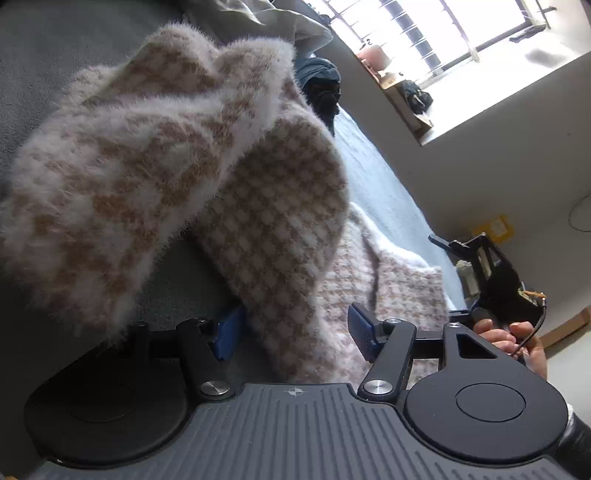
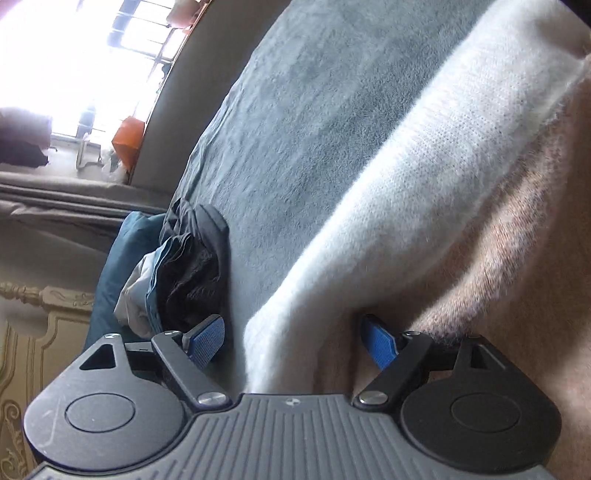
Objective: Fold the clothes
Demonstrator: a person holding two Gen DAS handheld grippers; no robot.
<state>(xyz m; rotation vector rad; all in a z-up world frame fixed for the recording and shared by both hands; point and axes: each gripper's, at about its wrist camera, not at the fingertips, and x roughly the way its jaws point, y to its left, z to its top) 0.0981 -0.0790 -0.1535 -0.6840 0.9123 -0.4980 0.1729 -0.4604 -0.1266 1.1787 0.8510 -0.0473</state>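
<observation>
Two grippers work on one fuzzy houndstooth sweater [image 1: 207,192] spread over a grey-blue bed [image 2: 295,122]. Nearest in the left wrist view, the left gripper [image 1: 295,334] stands wide, its blue pads well apart; a fold of the sweater hangs down through the gap between them, but neither pad presses on it. Above that gripper the sweater bunches in furry tan-and-cream folds, and more of it lies flat on the bed just beyond the gripper's right-hand pad. In the right wrist view the right gripper [image 2: 295,345] is likewise spread wide, with the sweater's white ribbed band [image 2: 388,206] running down into the space between its pads and the tan body of the sweater draped over the right-hand one; no pad is clamped on cloth. Beyond the sweater, toward the far end of the bed, sits a pile of dark clothes [image 2: 184,273]. Past the bed, a bright barred window [image 1: 424,33] fills the wall.
</observation>
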